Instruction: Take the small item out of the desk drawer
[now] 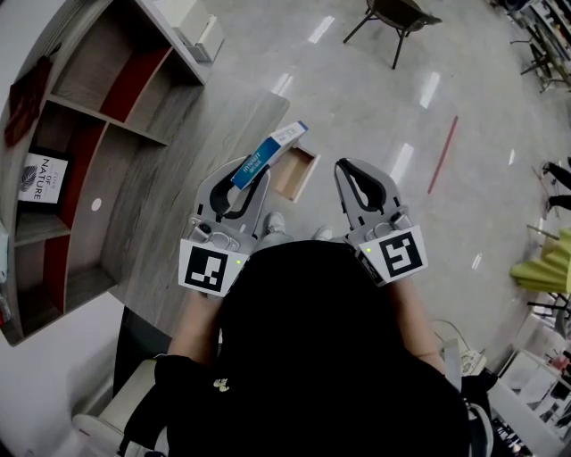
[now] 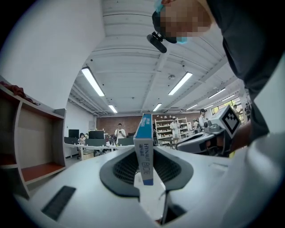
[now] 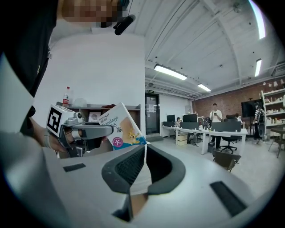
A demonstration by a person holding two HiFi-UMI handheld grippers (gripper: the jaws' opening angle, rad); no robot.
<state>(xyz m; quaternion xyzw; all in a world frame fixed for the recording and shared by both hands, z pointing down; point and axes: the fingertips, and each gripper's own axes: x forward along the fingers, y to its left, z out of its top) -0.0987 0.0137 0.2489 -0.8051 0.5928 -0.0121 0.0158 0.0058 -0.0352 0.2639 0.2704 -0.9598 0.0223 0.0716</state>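
Note:
A small blue-and-white bandage box is held up in the air, clamped between the jaws of my left gripper. In the left gripper view the box stands upright on its narrow edge between the pads, with the left gripper shut on it. The right gripper view shows the same box from its printed face. My right gripper hovers beside it to the right; its pads meet with nothing between them. Below both, the small wooden desk drawer stands pulled open.
A grey wood desk with an open shelf unit sits at the left, and a book stands in it. A chair stands on the glossy floor further off. People and office desks fill the far room.

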